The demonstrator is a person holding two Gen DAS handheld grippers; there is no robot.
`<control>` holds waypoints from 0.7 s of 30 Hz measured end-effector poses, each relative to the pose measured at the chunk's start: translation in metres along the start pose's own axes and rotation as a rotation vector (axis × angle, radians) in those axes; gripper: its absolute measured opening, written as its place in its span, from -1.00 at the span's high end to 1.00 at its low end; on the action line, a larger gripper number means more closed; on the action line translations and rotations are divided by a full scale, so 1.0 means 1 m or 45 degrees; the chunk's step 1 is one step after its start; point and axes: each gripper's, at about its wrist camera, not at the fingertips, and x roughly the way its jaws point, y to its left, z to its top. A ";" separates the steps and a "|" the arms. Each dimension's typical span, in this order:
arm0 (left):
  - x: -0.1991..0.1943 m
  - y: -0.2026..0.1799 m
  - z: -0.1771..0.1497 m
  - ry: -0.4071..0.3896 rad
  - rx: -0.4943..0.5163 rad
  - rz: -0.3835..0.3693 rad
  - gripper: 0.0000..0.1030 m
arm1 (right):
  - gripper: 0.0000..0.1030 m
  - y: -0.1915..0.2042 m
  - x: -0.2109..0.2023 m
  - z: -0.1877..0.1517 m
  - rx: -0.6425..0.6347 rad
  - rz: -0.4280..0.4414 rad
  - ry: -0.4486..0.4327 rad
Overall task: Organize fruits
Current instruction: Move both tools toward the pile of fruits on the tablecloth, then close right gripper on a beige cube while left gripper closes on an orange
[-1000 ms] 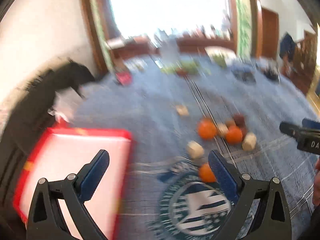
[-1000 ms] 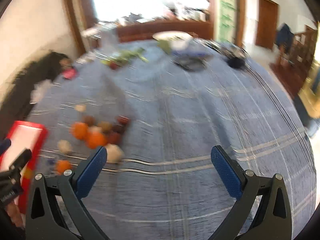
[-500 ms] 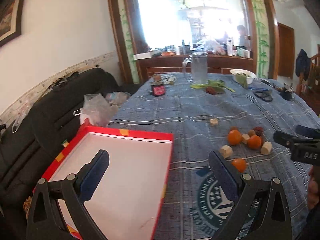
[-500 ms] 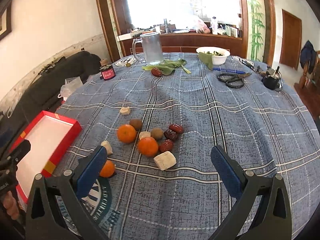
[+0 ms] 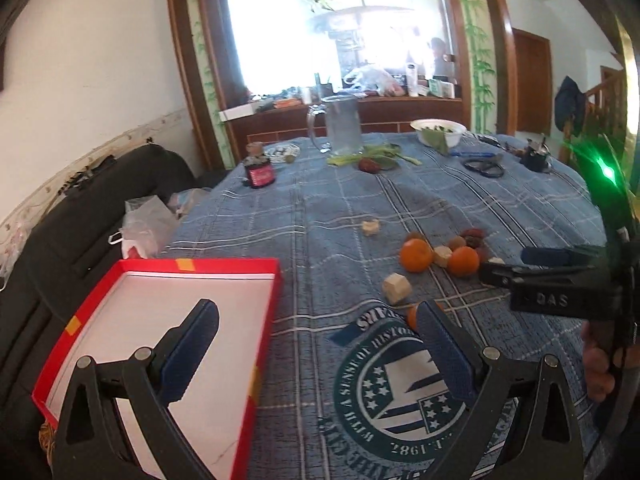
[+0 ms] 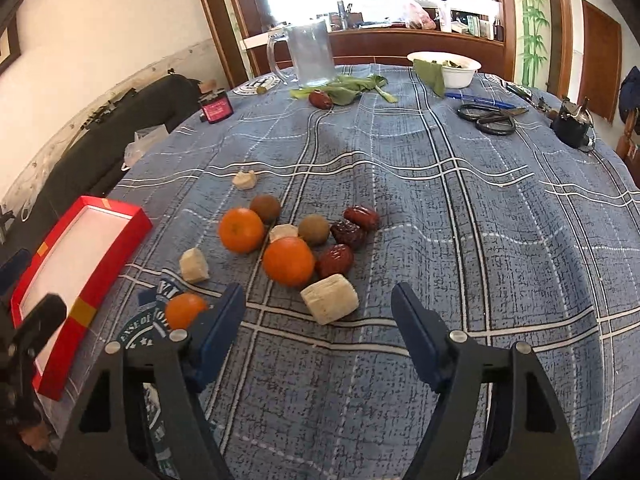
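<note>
right wrist view: blue-padded right gripper [image 6: 316, 316] spread wide, holding nothing, hovering just short of a pale chunky cube [image 6: 329, 304]. right behind that, a loose cluster on the blue plaid tablecloth [image 6: 460, 240]: three round oranges [image 6: 288, 260], brown kiwis [image 6: 314, 229], dark red dates [image 6: 335, 260]. left wrist view: left gripper [image 5: 316, 344] also wide open and empty, straddling the rim of the shallow red cardboard box [image 5: 264, 320] with its white inside.
</note>
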 end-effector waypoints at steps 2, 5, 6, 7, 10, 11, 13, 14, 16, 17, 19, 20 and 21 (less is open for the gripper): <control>0.000 -0.003 0.001 0.002 0.006 -0.036 -0.78 | -0.43 0.000 0.004 0.002 -0.002 0.003 0.012; 0.002 -0.006 0.002 0.018 0.020 -0.091 -0.73 | -0.31 -0.001 0.013 0.004 0.003 0.025 0.044; 0.003 -0.008 0.003 0.029 0.023 -0.111 -0.63 | -0.29 -0.001 0.015 0.005 -0.001 0.025 0.057; 0.005 -0.010 0.003 0.042 0.024 -0.138 -0.55 | -0.25 -0.001 0.018 0.005 -0.004 0.024 0.075; 0.013 -0.015 0.004 0.090 0.020 -0.210 -0.44 | -0.01 -0.002 0.024 0.003 -0.006 0.019 0.115; 0.016 -0.017 0.004 0.106 0.020 -0.227 -0.39 | 0.09 -0.002 0.024 0.003 -0.009 0.017 0.114; 0.023 -0.022 0.004 0.144 0.026 -0.267 -0.22 | 0.27 -0.004 0.024 0.002 -0.006 0.008 0.117; 0.026 -0.025 0.004 0.166 0.027 -0.287 -0.18 | 0.32 -0.005 0.024 0.002 -0.006 -0.001 0.116; 0.033 -0.029 0.004 0.205 0.019 -0.323 -0.02 | 0.32 -0.008 0.022 0.001 0.017 0.012 0.117; 0.035 -0.030 0.003 0.220 0.014 -0.339 0.00 | 0.32 -0.009 0.020 0.001 0.030 0.019 0.112; 0.038 -0.033 0.003 0.244 0.005 -0.366 0.03 | 0.32 -0.012 0.014 0.002 0.053 0.032 0.088; 0.039 -0.035 0.003 0.251 0.002 -0.373 0.03 | 0.32 -0.014 0.010 0.003 0.071 0.042 0.073; 0.039 -0.036 0.002 0.257 0.000 -0.380 0.03 | 0.32 -0.018 0.005 0.003 0.101 0.060 0.053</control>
